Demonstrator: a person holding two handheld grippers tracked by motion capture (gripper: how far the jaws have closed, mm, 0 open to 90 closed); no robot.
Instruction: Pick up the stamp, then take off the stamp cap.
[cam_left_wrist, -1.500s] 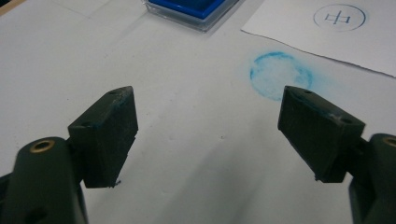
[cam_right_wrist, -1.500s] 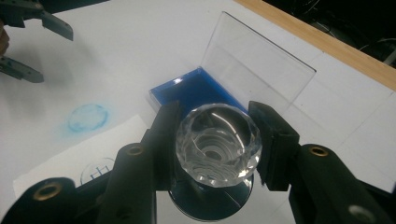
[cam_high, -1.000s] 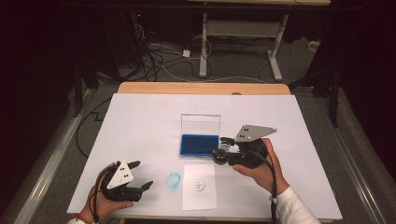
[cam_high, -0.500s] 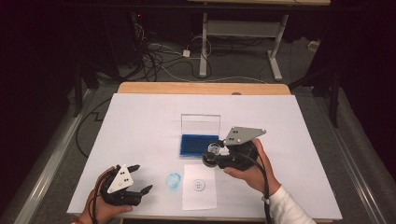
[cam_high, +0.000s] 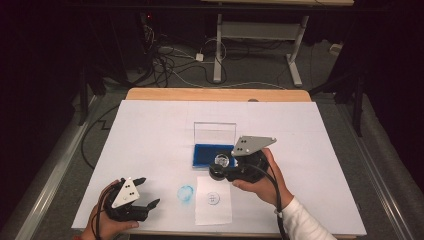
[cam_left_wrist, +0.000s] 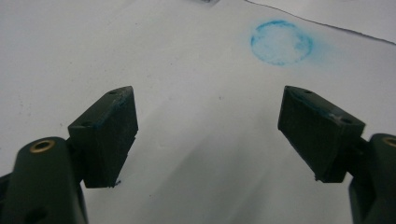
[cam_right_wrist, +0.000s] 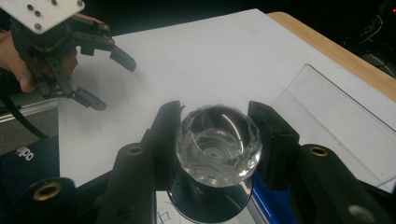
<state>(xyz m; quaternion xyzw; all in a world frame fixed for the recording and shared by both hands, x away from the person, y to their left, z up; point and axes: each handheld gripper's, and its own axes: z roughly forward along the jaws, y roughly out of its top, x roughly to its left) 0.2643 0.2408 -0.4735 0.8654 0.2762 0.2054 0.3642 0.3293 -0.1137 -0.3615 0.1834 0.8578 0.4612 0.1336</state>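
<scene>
right claw (cam_right_wrist: 215, 135): clamped on faceted crystal-knobbed stamp (cam_right_wrist: 218, 142), axis upright, knob up | left claw (cam_left_wrist: 208, 126): agape, empty, above surface (cam_high: 150, 130)

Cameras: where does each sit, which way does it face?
High view: above the person's side, facing forward and down on the table; both hands show.
Left gripper view: on the left tongs, facing the blue ring stain; own open jaws show.
Right gripper view: on the right tongs, shut on the clear stamp.
High and left gripper views share the stain.
</scene>
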